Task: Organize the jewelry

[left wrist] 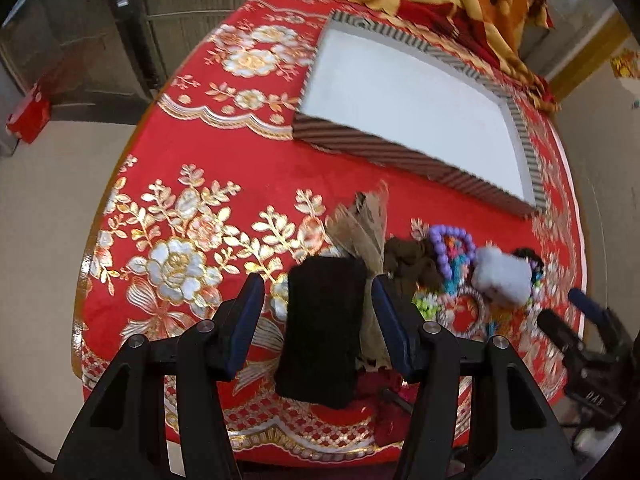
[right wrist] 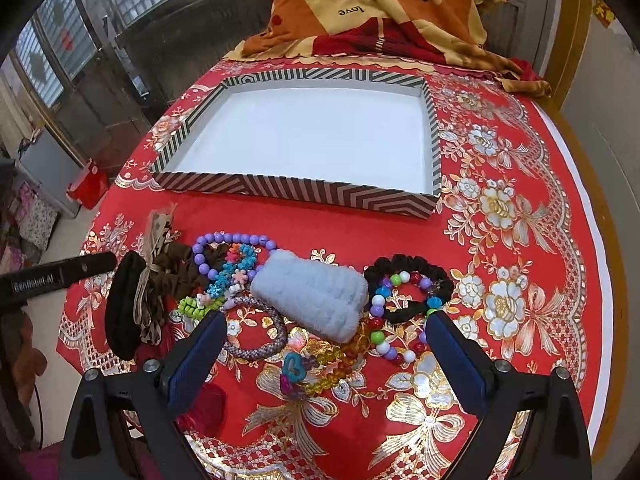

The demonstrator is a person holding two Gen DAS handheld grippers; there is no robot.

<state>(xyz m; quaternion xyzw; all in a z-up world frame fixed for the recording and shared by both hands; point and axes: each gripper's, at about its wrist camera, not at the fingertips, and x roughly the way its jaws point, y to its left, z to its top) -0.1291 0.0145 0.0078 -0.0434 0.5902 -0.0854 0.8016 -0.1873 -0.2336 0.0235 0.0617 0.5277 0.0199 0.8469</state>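
Right now my left tool (left wrist: 318, 312) sits with its fingers partly spread around a black band (left wrist: 322, 332) and the tan ribbon (left wrist: 360, 228) beside it; the right finger (left wrist: 390, 328) touches the ribbon, but I cannot tell whether the left finger presses the band, so the hold looks loose at best. My right tool (right wrist: 326, 356) is wide open and holds nothing, poised over the pile near the desk's (right wrist: 520, 160) front edge. The striped tray (right wrist: 296, 192) lies beyond the pile with nothing in it. The main risk, as I judge it, is that the band slips out when I lift, since the soft fabric gives little to bite on. The ribbon seems tangled with the brown scrunchie (right wrist: 176, 268), so a pull could drag that along, and with it the purple beads (right wrist: 232, 240) lying over it. The pile sits close to the edge, so anything dragged my way may drop to the floor. On the right, the fluffy blue band (right wrist: 312, 300) overlaps several bracelets, and a careless close there could catch two things at once.
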